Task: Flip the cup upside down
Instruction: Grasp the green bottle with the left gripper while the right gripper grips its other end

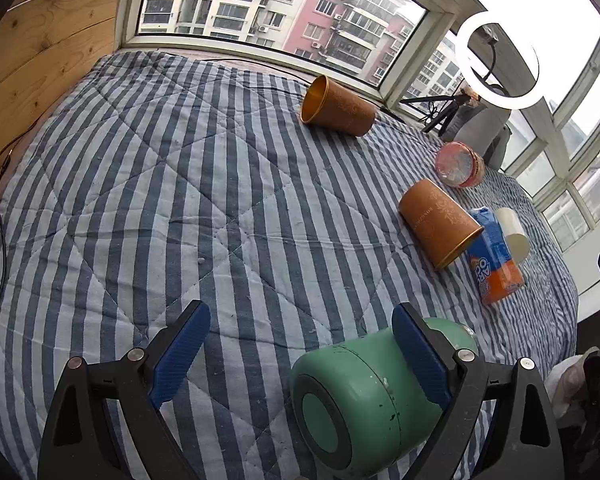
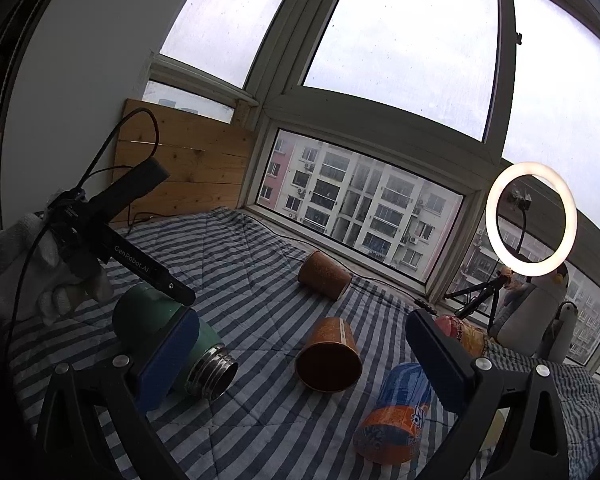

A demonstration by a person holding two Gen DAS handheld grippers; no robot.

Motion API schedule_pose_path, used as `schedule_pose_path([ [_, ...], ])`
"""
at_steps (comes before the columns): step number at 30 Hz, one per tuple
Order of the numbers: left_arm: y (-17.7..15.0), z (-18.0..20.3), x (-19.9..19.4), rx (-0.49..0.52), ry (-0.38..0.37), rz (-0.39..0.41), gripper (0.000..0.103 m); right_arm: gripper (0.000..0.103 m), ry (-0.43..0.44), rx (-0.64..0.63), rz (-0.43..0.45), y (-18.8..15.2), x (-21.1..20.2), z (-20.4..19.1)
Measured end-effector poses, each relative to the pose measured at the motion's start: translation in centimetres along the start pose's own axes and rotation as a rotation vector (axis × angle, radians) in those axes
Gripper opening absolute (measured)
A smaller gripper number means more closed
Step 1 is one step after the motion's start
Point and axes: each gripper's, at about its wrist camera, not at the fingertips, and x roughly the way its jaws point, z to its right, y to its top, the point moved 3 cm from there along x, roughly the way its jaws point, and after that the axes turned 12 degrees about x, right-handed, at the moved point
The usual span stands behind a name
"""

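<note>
A green insulated cup lies on its side on the striped quilt, its flat base toward the left wrist camera. My left gripper is open; its right finger rests against the cup's side and the left finger stands apart. In the right wrist view the same cup shows its threaded steel mouth pointing toward the camera. My right gripper is open and empty, its left finger in front of the cup. The left gripper's body sits above the cup there.
Two brown paper cups lie on their sides on the quilt. A blue-orange snack can, a white roll and a pink lidded tub lie at the right. A ring light stands by the window.
</note>
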Motion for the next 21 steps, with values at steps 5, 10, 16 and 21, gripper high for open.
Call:
schedule_pose_path([
  [5, -1.7, -0.7, -1.5, -0.023, 0.03, 0.041, 0.094, 0.102, 0.115, -0.06, -0.078, 1.2, 1.8, -2.4],
  [10, -3.1, -2.1, -3.6, -0.063, 0.06, 0.095, 0.094, 0.102, 0.281, -0.142, -0.221, 0.1, 3.7, -5.4],
  [16, -7.0, -3.3, -8.1, -0.08, 0.13, 0.161, 0.094, 0.102, 0.444, -0.283, -0.388, -1.4, 5.4, -8.6],
  [21, -11.3, -3.0, -10.2, -0.122, 0.103, 0.164, 0.094, 0.102, 0.522, -0.437, -0.463, -2.1, 5.7, -11.3],
])
